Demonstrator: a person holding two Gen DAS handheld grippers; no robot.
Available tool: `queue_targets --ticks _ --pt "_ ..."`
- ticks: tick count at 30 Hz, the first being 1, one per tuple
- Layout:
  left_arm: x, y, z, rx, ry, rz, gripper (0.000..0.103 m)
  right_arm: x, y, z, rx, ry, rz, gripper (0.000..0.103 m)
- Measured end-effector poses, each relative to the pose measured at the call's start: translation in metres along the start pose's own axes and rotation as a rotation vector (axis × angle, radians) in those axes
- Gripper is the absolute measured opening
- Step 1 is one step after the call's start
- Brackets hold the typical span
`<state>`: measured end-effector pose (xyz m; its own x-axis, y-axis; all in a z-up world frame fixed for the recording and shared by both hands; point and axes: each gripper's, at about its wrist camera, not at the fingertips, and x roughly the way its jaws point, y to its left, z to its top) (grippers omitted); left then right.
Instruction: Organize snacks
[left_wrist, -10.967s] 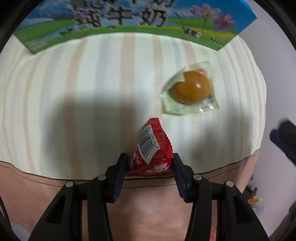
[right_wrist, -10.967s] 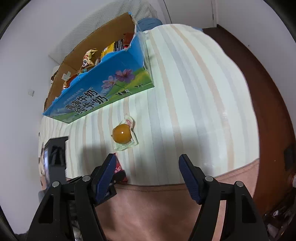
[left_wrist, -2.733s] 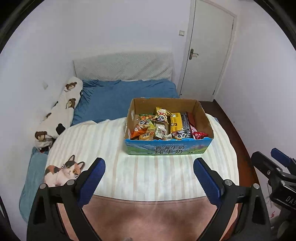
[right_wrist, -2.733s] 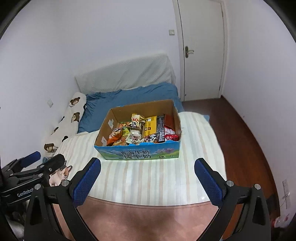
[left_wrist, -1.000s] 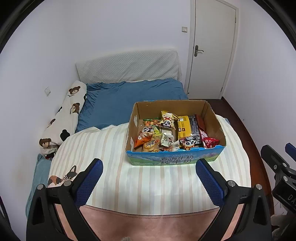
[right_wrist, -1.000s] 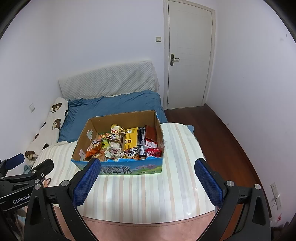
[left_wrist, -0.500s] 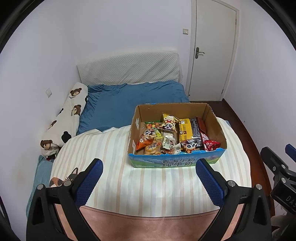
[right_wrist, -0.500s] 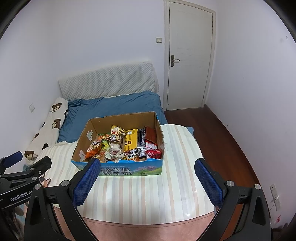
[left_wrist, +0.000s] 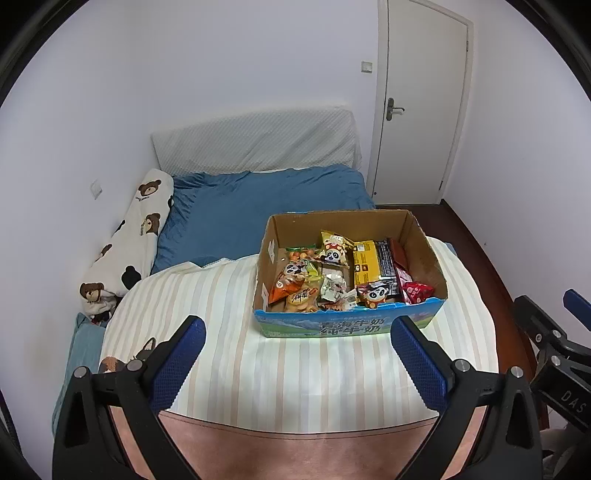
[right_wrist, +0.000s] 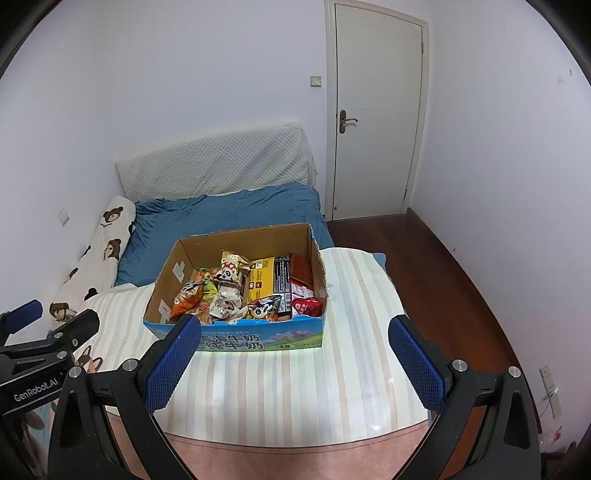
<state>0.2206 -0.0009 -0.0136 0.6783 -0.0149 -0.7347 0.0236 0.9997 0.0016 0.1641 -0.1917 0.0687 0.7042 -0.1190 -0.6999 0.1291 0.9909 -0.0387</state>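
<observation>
Held high and back, well apart from the striped table (left_wrist: 295, 369): left gripper (left_wrist: 299, 354) and right gripper (right_wrist: 295, 354), jaws spread wide, grasping nothing. Snack-filled box (left_wrist: 343, 328) at frame centre, snacks (right_wrist: 236, 291) inside.

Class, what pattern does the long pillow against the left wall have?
White with brown and black bear faces; the long pillow shows best in the left wrist view.

Left gripper (left_wrist: 297, 360): black angular frame, silver screws, blue textured pads (left_wrist: 177, 363).
Right gripper (right_wrist: 293, 360): same black frame, blue pads (right_wrist: 415, 363).
Marking: white "GenRobot.AI" lettering on left gripper's body.
</observation>
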Motion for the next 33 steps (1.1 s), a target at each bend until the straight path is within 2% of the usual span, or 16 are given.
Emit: queue_targets --ticks 33 --pt "-0.007 -0.005 0.000 0.015 -0.009 -0.021 0.103 -0.010 -0.004 -0.001 0.006 -0.013 -0.002 0.103"
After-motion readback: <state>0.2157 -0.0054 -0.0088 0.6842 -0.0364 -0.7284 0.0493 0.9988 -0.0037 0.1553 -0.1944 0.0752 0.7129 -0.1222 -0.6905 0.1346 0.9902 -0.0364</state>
